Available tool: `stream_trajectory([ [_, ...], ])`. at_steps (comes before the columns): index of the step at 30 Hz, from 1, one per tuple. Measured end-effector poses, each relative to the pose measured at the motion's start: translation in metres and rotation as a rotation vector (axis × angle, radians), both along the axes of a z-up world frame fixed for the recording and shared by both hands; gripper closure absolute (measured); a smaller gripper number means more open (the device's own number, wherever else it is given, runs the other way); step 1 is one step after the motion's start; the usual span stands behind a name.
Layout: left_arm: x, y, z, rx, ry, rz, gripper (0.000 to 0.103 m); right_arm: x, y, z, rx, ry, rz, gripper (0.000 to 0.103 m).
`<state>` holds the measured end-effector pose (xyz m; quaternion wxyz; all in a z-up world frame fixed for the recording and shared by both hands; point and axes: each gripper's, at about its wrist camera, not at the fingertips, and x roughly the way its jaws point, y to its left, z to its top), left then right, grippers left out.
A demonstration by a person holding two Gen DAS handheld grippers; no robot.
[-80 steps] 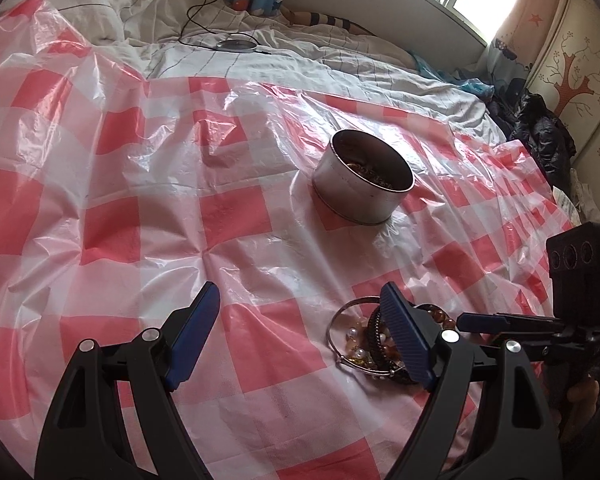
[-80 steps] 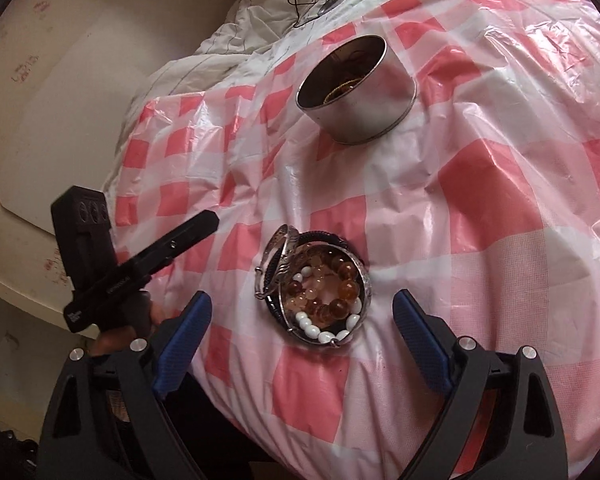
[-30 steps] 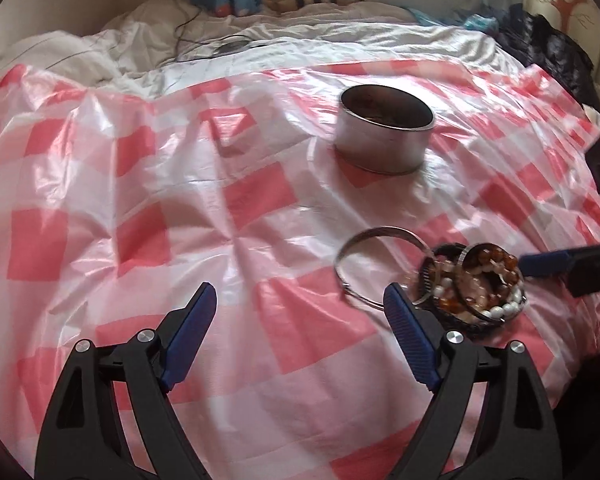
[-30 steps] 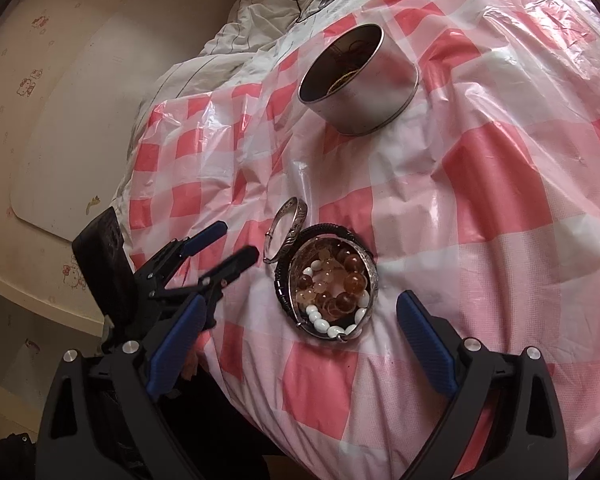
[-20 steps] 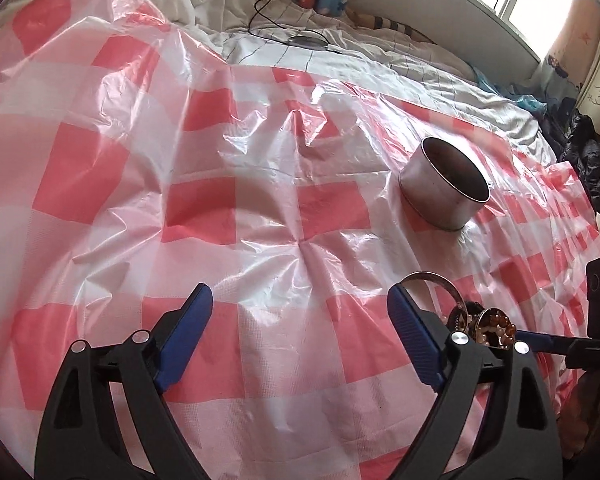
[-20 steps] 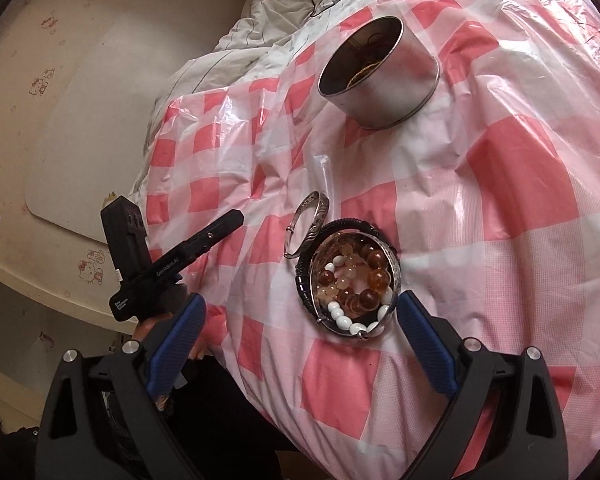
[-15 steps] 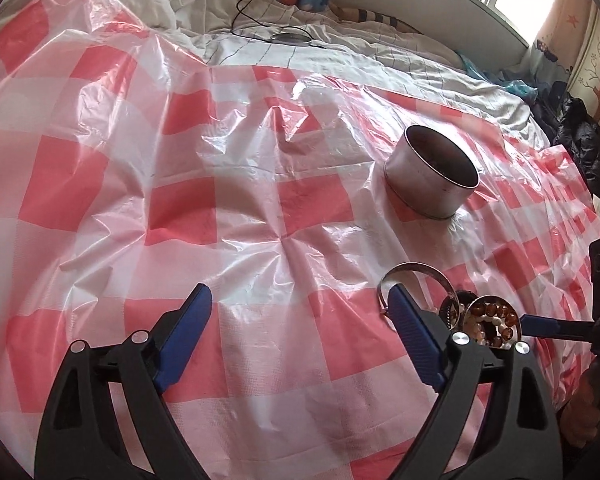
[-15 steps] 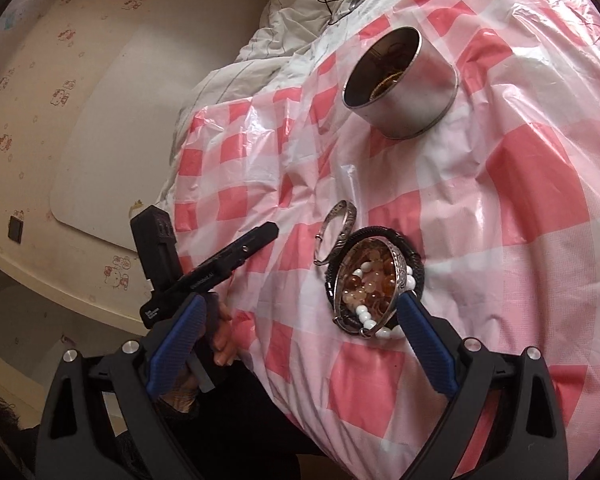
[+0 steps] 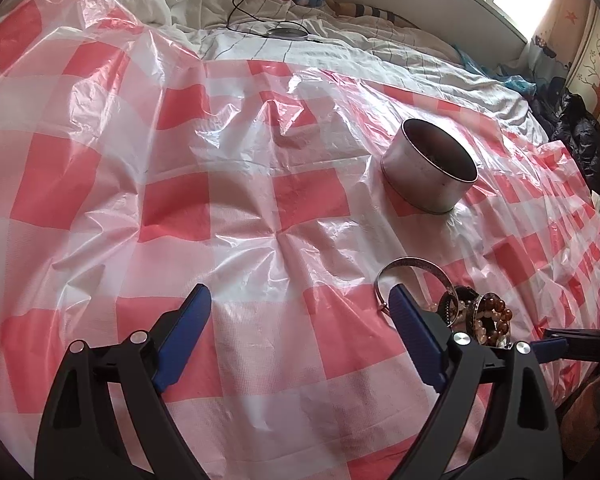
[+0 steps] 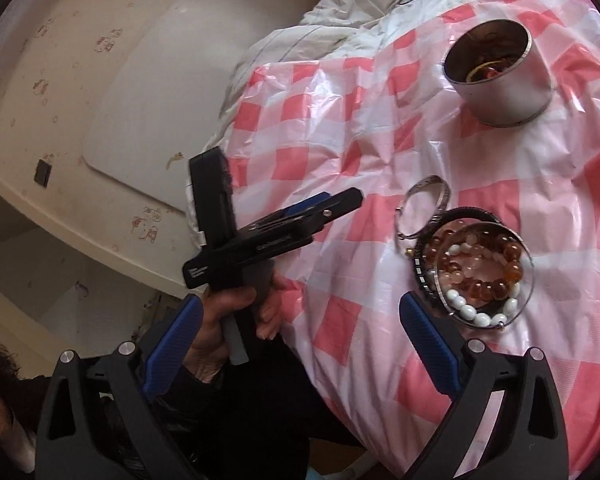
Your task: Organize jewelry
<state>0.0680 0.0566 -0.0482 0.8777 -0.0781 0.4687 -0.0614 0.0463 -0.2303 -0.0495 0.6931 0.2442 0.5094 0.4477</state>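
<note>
A pile of bracelets [image 10: 476, 268] lies on the red-and-white checked plastic sheet [image 9: 240, 200]: amber and white bead strings inside metal bangles, with a silver bangle [image 10: 422, 204] leaning at its far side. The pile also shows in the left wrist view [image 9: 476, 316], just past my left gripper's right finger. A round metal tin [image 9: 430, 170] stands farther back, and the right wrist view shows jewelry inside the tin [image 10: 496, 70]. My left gripper [image 9: 296, 320] is open and empty above the sheet. My right gripper [image 10: 300, 332] is open and empty, left of the pile.
The sheet covers a bed with a rumpled white duvet [image 9: 340, 40] and a cable with a round disc [image 9: 286, 32] at the back. Dark clothes [image 9: 580, 136] lie at the right. The bed edge and a pale wall [image 10: 100, 80] are to the left in the right wrist view.
The right gripper has swung left, so the bracelet pile now sits to the right of its fingers. The left gripper has shifted slightly toward the pile. Both stay open.
</note>
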Motion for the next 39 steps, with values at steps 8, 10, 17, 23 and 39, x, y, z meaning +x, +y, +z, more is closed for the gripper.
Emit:
stream_trajectory([
  [8, 0.001, 0.001, -0.002, -0.013, 0.012, -0.002, 0.016, -0.007, -0.004, 0.018, -0.426, -0.241, -0.227, 0.008],
  [10, 0.001, 0.000, -0.003, -0.014, 0.012, -0.010, 0.016, -0.010, 0.021, 0.015, -0.569, -0.294, -0.141, 0.007],
  [17, 0.000, -0.003, -0.001, -0.021, 0.011, -0.026, 0.016, 0.006, 0.057, -0.010, -0.791, -0.316, -0.063, 0.007],
  [23, 0.001, -0.002, -0.001, -0.029, 0.012, -0.026, 0.016, 0.002, 0.037, -0.022, -0.673, -0.257, -0.112, 0.028],
  [39, 0.005, -0.025, -0.007, 0.011, 0.035, -0.086, 0.015, 0.004, 0.025, -0.004, -0.583, -0.268, -0.179, 0.058],
])
